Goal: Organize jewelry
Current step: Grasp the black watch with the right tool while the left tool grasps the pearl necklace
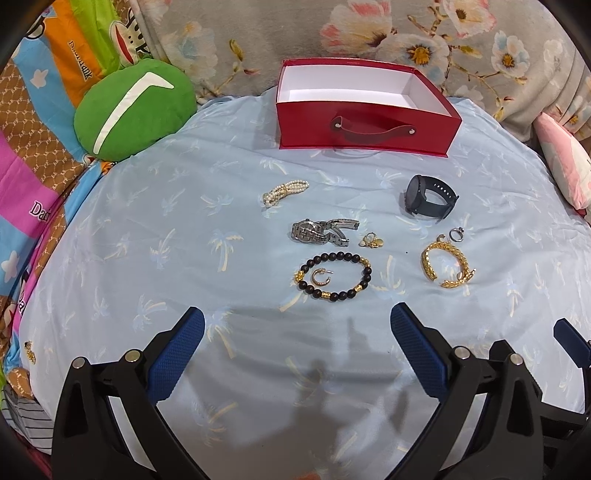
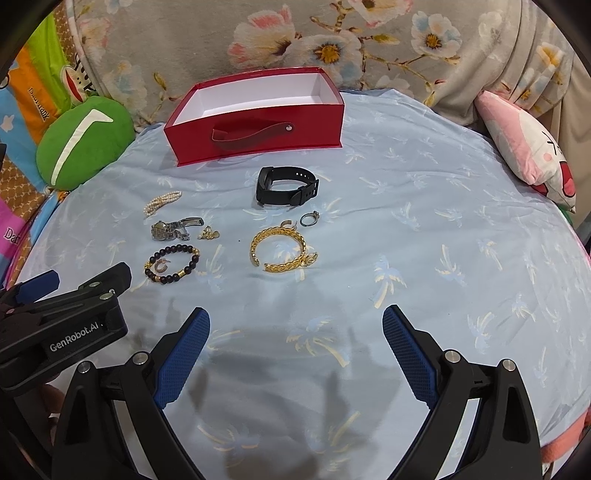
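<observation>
Jewelry, loose lot, laid out on a pale blue palm-print sheet [image 1: 147, 221] between the grippers and a red box [image 1: 365, 129]; box open at the top, white inside, long axis across the view, its strap handle on the wall facing the cameras; one box only.

Items counted: one pearl bracelet [image 1: 284, 192], bunched, long axis slanting up toward the right; one silver metal watch [image 1: 321, 230], lying across the view with its clasp end to the right; one black smartwatch [image 1: 430, 197], standing on its edge, nearest the box, dial turned to the left; one black bead bracelet [image 1: 334, 273] with gold beads, lying flat as a ring; one gold hoop earring [image 1: 320, 277] inside that ring; one gold chain bangle [image 1: 445, 266], open, its gap toward the lower left; one silver ring [image 1: 457, 233] just beside the bangle's upper end; one small gold cluster [image 1: 371, 240] between watch and bangle, perhaps a pair of earrings, too small to tell.

Surroundings: one round green cushion [image 1: 135, 110] at left, one pink pillow [image 2: 524, 147] at right, flowered blanket [image 1: 369, 29] behind the box; nothing lies between the pieces and the box.

Tools: left gripper [image 1: 297, 325] spread wide and holding nothing, low over bare sheet near the bead bracelet; right gripper [image 2: 296, 325] likewise wide and unloaded, over bare sheet, the bangle ahead of it.
</observation>
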### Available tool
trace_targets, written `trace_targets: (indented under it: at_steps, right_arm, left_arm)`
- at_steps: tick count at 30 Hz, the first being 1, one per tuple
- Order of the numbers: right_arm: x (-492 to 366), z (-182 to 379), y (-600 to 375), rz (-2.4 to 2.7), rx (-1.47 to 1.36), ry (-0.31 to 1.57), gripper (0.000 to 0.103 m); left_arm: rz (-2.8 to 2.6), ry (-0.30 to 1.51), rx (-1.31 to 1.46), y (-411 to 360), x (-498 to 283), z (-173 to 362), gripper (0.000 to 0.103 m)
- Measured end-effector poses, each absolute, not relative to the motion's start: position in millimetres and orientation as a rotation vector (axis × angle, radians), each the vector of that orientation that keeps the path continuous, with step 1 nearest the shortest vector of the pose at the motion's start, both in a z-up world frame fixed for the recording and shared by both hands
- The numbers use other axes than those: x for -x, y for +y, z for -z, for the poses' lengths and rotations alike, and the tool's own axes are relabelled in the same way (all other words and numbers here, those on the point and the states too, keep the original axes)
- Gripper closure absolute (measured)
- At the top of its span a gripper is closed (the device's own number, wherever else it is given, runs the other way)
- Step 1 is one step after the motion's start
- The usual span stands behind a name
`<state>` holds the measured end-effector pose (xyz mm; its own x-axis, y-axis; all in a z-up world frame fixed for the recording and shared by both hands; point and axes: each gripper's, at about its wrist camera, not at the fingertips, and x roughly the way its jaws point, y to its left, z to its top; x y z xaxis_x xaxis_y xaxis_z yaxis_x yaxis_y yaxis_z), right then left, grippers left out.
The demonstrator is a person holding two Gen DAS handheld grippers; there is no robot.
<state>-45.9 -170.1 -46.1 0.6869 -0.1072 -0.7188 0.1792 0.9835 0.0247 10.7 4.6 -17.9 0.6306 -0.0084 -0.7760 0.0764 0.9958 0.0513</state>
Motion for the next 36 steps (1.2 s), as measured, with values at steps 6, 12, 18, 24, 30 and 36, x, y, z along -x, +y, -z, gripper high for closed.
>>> trace_targets:
  at_steps: [6, 12, 18, 24, 30, 36]
  right_arm:
    - [40, 47, -172, 0.168, -0.08, 0.789, 0.01]
    - [26, 45, -177, 0.154, -0.076, 0.748, 0.01]
    - [-10, 35, -174, 0.148, -0.008, 0.69, 0.01]
    - [-67, 38, -171, 0.109, 0.008, 0.698, 0.013]
    - [-121, 52, -166, 0.053, -0.022, 0.767, 0.031]
    - [-155, 65, -162, 0.051, -0.02, 0.814, 0.04]
  left_arm:
    - [0.019, 0.897, -0.073, 18, -21, 23, 0.005]
    - [-0.028, 0.891, -0.072, 38, -40, 26, 0.005]
    - [-0.03, 0.874, -0.005, 58, -72, 23, 0.005]
    - [-0.066, 0.869, -0.005, 67, -106, 24, 0.005]
    - [-0.067, 0.886, -0.04, 65, -139, 34, 0.005]
    - [-0.017, 0.917, -0.078, 50, -171, 46, 0.005]
